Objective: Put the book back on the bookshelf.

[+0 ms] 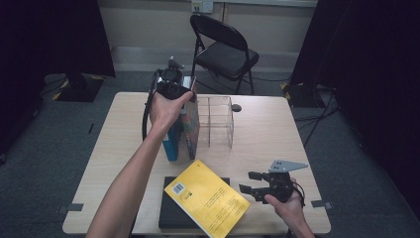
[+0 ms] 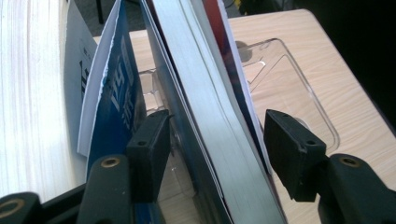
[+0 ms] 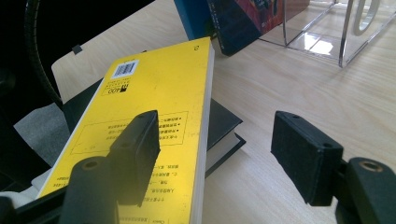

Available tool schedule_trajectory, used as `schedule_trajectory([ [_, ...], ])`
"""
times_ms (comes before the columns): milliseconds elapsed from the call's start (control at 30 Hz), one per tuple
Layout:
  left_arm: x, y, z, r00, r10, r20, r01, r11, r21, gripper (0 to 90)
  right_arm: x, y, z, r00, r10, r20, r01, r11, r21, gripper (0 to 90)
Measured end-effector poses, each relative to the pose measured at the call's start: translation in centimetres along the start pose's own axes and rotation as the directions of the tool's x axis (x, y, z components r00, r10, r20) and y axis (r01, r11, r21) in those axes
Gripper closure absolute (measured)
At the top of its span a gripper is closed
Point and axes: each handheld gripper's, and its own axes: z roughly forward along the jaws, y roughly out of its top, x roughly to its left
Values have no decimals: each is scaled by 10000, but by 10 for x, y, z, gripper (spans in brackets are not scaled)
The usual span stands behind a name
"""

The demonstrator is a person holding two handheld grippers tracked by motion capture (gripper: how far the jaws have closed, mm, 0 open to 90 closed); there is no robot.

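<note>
Standing books lean in the left bay of a clear organizer (image 1: 216, 122): a blue one (image 1: 172, 144) and a dark colourful one (image 1: 191, 124). My left gripper (image 1: 171, 90) is above their top edges. In the left gripper view it (image 2: 217, 149) is open, its jaws astride the dark book's page edge (image 2: 210, 126), with a gap on the right side; the blue book (image 2: 114, 107) is just outside the left jaw. A yellow book (image 1: 205, 198) lies on a black book (image 1: 170, 214) at the table's front. My right gripper (image 1: 253, 182) is open beside the yellow book's (image 3: 154, 88) right edge, holding nothing.
The organizer's right bays (image 3: 327, 28) hold nothing. A black folding chair (image 1: 224, 49) stands behind the wooden table (image 1: 267, 139). The black book's corner (image 3: 224, 123) juts out under the yellow one. Dark curtains flank both sides.
</note>
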Motion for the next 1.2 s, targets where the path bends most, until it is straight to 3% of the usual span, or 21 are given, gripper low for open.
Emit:
schedule_trajectory([
  [100, 0, -4, -3, 10000, 16, 23, -15, 9999, -170, 415, 1, 0, 0, 10000, -49, -54, 49, 10000, 14, 321],
  [267, -10, -11, -10, 9973, 735, -50, -736, 9971, -206, 401, 1, 0, 2, 10000, -41, -61, 42, 10000, 40, 321],
  [533, -16, -23, -21, 9923, 1241, -42, -1240, 9885, -868, 394, 2, 1, 3, 10000, -40, -55, 41, 10000, 62, 321],
  [700, -15, -38, -30, 9849, 1710, 249, -1663, 9769, -1342, 395, 2, 0, 3, 10000, -22, -45, 22, 10000, 71, 321],
  [767, -12, -43, -33, 9854, 1673, 306, -1614, 9766, -1425, 398, 2, 0, 3, 10000, -30, -54, 31, 10000, 78, 321],
  [800, -11, -46, -35, 9835, 1678, 672, -1552, 9746, -1617, 397, 2, 0, 4, 10000, -12, -50, 13, 10000, 94, 321],
  [833, -11, -48, -37, 9816, 1763, 732, -1624, 9727, -1656, 394, 2, 0, 4, 10000, -14, -51, 14, 10000, 97, 321],
  [900, -15, -54, -41, 9766, 2088, 522, -1963, 9636, -1817, 394, 3, 1, 5, 10000, -33, -59, 34, 9999, 109, 321],
  [1000, -18, -65, -49, 9675, 2458, 590, -2296, 9522, -2012, 391, 3, 1, 7, 10000, -35, -76, 36, 9999, 125, 321],
  [1033, -17, -69, -50, 9689, 2417, 524, -2257, 9507, -2128, 392, 4, 1, 7, 10000, -45, -86, 46, 9999, 128, 320],
  [1067, -16, -73, -52, 9674, 2420, 751, -2204, 9499, -2216, 392, 4, 1, 8, 9999, -70, -90, 72, 9999, 149, 320],
  [1100, -16, -78, -55, 9617, 2544, 1023, -2257, 9462, -2318, 396, 5, 1, 8, 9999, -58, -108, 60, 9999, 128, 321],
  [1167, -19, -89, -60, 9582, 2815, 517, -2616, 9347, -2407, 402, 5, 1, 9, 9999, -53, -104, 55, 9998, 168, 321],
  [1200, -18, -96, -62, 9535, 2989, 396, -2809, 9282, -2441, 399, 5, 1, 10, 9999, -40, -112, 42, 9998, 172, 320],
])
